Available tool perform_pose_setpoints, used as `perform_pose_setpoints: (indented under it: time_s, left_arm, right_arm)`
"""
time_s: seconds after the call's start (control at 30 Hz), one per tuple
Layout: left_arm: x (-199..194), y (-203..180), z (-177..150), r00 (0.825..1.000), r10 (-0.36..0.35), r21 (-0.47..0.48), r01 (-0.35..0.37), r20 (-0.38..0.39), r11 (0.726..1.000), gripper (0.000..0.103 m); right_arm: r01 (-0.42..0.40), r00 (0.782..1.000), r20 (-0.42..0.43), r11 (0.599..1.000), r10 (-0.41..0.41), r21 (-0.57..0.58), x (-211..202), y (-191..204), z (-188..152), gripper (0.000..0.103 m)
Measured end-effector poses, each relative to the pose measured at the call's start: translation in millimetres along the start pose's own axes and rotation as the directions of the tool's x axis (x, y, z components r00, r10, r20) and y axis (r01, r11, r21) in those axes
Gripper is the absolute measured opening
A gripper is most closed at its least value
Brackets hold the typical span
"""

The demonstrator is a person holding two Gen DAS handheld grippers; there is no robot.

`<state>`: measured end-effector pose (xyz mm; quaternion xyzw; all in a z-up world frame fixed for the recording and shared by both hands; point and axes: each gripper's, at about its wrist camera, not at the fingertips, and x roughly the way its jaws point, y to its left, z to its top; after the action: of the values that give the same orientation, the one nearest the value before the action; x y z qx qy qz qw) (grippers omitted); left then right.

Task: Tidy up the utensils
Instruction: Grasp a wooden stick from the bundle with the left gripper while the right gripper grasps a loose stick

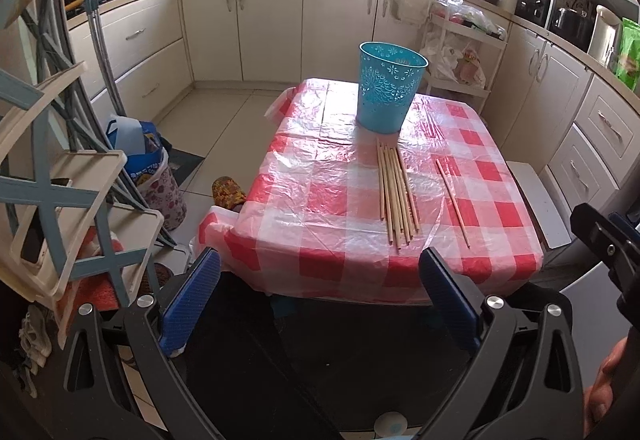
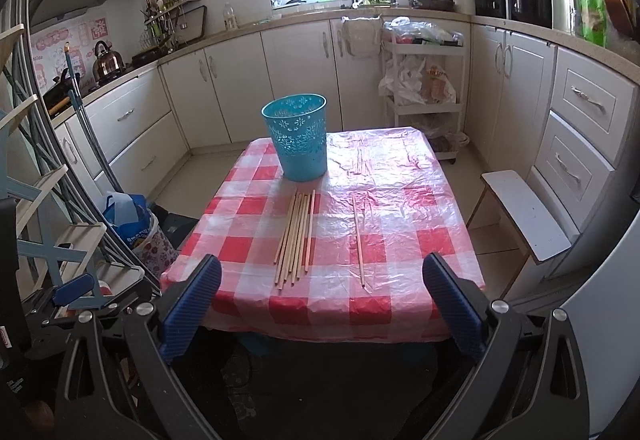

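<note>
Both grippers, left gripper [image 1: 320, 296] and right gripper [image 2: 322, 304], gape wide and empty; those chopsticks [image 2: 295, 238] look light, stiff, roll-prone, so pinch mid-shaft.

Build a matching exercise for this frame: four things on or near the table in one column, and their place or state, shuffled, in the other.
Things:
1. blue basket
2. bundle of chopsticks
3. single chopstick
4. right tongs

Places or states:
A. lying alone, right of the bundle
B. open, holding nothing, short of the table
C. upright at the far end of the checked tablecloth
D. lying together just in front of the basket

Pairs: 1-C, 2-D, 3-A, 4-B
</note>
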<state>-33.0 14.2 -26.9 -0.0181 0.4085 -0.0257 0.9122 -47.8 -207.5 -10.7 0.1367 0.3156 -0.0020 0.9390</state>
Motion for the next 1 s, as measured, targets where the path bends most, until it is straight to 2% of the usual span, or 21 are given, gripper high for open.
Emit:
perform_pose_setpoints:
  time_s: [0.17,0.2,0.23,0.33,0.37,0.43,0.5,0.53,0.6,0.67,0.8,1.0]
  left_arm:
    - [48.5,-4.3,24.0,0.998,-0.054,-0.01,0.054,-0.04,0.999,0.095]
    - [57.8,-7.5,28.6,0.998,-0.054,-0.002,0.053,-0.037,0.999,0.095]
    - [66.2,-10.9,32.4,0.998,-0.048,0.008,0.048,-0.035,0.999,0.095]
    - [94.9,-22.5,45.0,0.998,-0.046,0.027,0.047,-0.037,0.999,0.093]
    - [106.3,-27.1,49.8,0.998,-0.048,0.032,0.049,-0.039,0.998,0.091]
    - [128.6,-35.7,59.9,0.997,-0.051,0.036,0.054,-0.059,0.998,0.084]
    - [151.6,-42.2,68.2,0.992,-0.101,0.024,0.103,-0.076,0.994,0.073]
    - [164.5,-45.6,71.7,0.989,-0.12,0.019,0.122,-0.081,0.992,0.071]
    - [186.7,-53.5,75.9,0.986,-0.128,0.018,0.13,-0.105,0.991,0.062]
    - [209.6,-62.8,80.0,0.985,-0.127,0.033,0.132,-0.119,0.991,0.058]
    - [242.4,-73.8,83.2,0.974,-0.163,0.045,0.172,-0.159,0.984,0.043]
    - [277.4,-86.2,84.5,0.971,-0.136,0.078,0.154,-0.199,0.985,0.037]
  right_arm:
    - [0.001,0.999,-0.04,1.0,-0.002,-0.019,61.0,-18.6,12.7,0.096]
    - [0.005,0.998,-0.06,1.0,-0.007,-0.024,75.0,-21.2,14.2,0.092]
    - [-0.001,0.997,-0.082,1.0,-0.002,-0.029,90.0,-23.5,16.1,0.083]
    - [0.008,0.989,-0.148,0.999,-0.015,-0.047,138.3,-29.8,19.2,0.075]
    - [0.001,0.986,-0.168,0.999,-0.009,-0.05,153.2,-31.0,19.1,0.069]
    - [0.011,0.979,-0.201,0.997,-0.026,-0.073,184.3,-34.5,18.0,0.065]
    - [0.008,0.971,-0.236,0.997,-0.027,-0.081,210.5,-37.2,14.8,0.057]
    - [0.008,0.967,-0.253,0.997,-0.029,-0.083,220.6,-39.9,12.2,0.051]
    - [0.014,0.957,-0.287,0.996,-0.038,-0.087,241.1,-46.8,7.1,0.046]
    - [0.013,0.951,-0.307,0.996,-0.04,-0.092,254.0,-52.2,3.0,0.04]
    - [0.015,0.948,-0.314,0.993,-0.05,-0.114,265.7,-60.2,-0.2,0.038]
    - [0.022,0.95,-0.307,0.992,-0.059,-0.124,270.0,-70.2,-5.0,0.038]
